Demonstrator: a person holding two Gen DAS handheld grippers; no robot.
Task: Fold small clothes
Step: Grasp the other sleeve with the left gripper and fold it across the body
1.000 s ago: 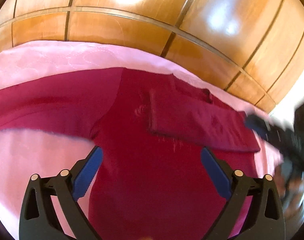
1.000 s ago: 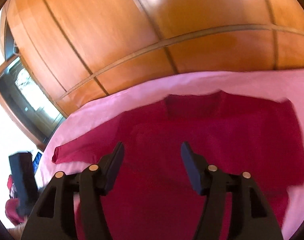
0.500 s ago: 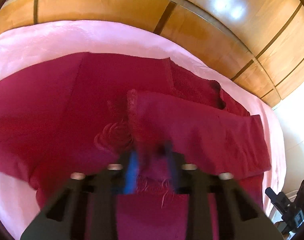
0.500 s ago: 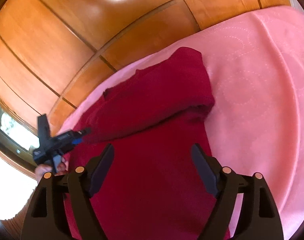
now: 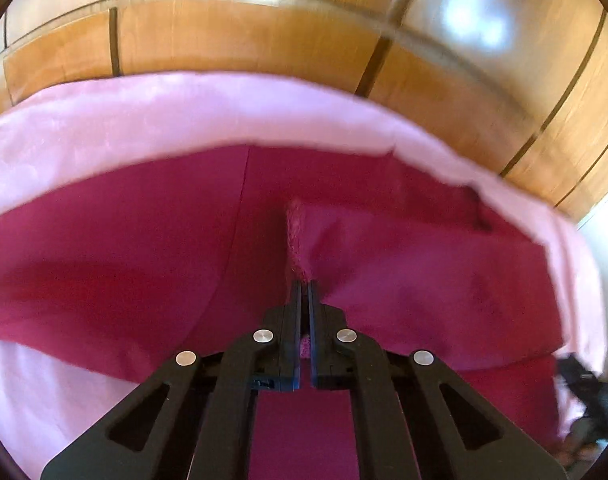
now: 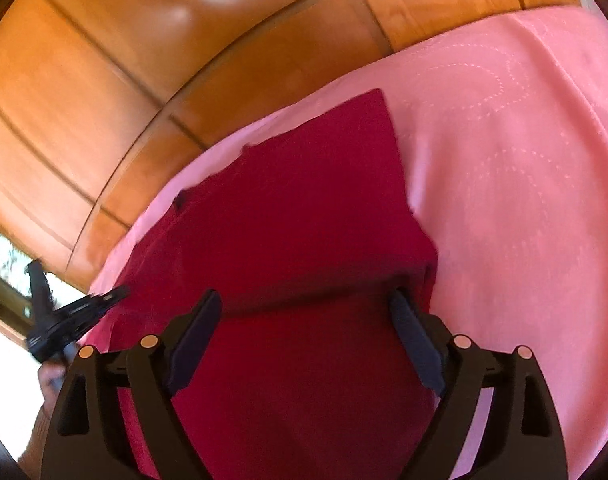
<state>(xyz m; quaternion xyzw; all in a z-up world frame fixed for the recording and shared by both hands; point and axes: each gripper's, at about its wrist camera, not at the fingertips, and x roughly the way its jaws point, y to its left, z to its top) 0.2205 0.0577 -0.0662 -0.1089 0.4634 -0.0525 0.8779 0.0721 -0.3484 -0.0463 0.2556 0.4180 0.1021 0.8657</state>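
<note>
Left gripper (image 5: 304, 286) pinched shut on cuff of folded-over sleeve (image 5: 298, 240), red sweater (image 6: 304, 240) (half folded, guessing). Right gripper (image 6: 304, 334) opening wide, empty. Other sleeve, body left.

This looks like a bedroom in a home. A pink quilted bedspread (image 6: 524, 200) covers a bed, and glossy wooden wardrobe panels (image 5: 244, 40) rise right behind it. A window (image 6: 4, 256) lets in daylight at the side.
</note>
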